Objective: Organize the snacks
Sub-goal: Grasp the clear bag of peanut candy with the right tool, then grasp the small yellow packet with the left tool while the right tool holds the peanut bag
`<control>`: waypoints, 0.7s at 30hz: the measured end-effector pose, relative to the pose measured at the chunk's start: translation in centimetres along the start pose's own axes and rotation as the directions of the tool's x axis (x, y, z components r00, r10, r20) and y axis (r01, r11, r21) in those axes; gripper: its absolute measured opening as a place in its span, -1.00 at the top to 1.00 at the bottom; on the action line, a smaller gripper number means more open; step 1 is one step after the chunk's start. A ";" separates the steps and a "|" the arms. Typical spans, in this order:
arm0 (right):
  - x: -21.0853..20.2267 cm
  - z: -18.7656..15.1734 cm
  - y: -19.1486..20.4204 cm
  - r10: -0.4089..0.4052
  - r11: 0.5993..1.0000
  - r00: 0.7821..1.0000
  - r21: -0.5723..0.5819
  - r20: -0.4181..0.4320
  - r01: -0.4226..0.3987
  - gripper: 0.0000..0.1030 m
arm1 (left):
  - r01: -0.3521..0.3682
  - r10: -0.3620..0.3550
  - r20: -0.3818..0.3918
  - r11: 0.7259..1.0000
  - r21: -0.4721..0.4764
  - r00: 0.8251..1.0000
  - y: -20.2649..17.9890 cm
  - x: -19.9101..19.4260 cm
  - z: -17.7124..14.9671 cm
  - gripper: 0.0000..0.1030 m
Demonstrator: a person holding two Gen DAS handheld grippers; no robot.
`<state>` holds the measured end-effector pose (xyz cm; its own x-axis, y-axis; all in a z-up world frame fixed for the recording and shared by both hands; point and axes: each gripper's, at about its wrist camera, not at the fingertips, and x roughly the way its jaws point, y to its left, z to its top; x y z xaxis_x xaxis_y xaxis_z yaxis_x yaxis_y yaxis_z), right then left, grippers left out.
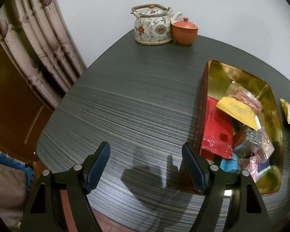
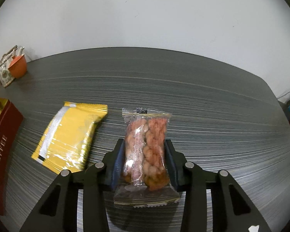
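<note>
Partly behind right tongs (image 2: 144, 150): clear snack packet (image 2: 145, 145).

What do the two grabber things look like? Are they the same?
Yes, they match. The left gripper and the right gripper are both made of black plastic, with arms that spread out like a V and have long slots cut in them. Round silver pins sit at the joints. Each finger ends in a flat dark blue pad. No cables, sleeves or hands show.
</note>
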<state>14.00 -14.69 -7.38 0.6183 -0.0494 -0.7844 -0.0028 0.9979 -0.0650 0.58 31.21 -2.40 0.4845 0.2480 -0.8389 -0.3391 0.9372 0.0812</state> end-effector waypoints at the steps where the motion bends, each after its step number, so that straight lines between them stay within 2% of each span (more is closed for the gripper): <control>1: -0.1 -0.2 -0.3 0.001 1.000 1.000 -0.001 0.002 -0.001 0.28 | 0.000 0.000 -0.003 1.000 -0.002 1.000 0.0 0.0 0.0 -0.49; 7: -1.2 -1.5 -3.0 -0.013 1.000 1.000 0.000 0.010 0.013 0.28 | -0.017 0.017 0.004 1.000 0.025 1.000 -1.4 -0.7 -0.1 -0.49; 13: -1.5 -2.5 -5.9 -0.013 0.999 1.000 0.037 0.010 0.012 0.28 | -0.006 0.004 0.028 0.999 0.050 1.000 -3.6 -2.4 0.6 -0.49; 21: -2.2 -3.8 -8.1 -0.012 0.998 1.000 0.063 0.010 0.012 0.28 | 0.064 -0.078 0.093 0.988 0.143 0.993 -10.2 -5.4 3.1 -0.49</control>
<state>9.68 -22.82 -7.50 0.6259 -0.0612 -0.7775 0.0537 0.9979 -0.0353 3.92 21.07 3.02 0.5820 0.1959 -0.7892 -0.1888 0.9766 0.1032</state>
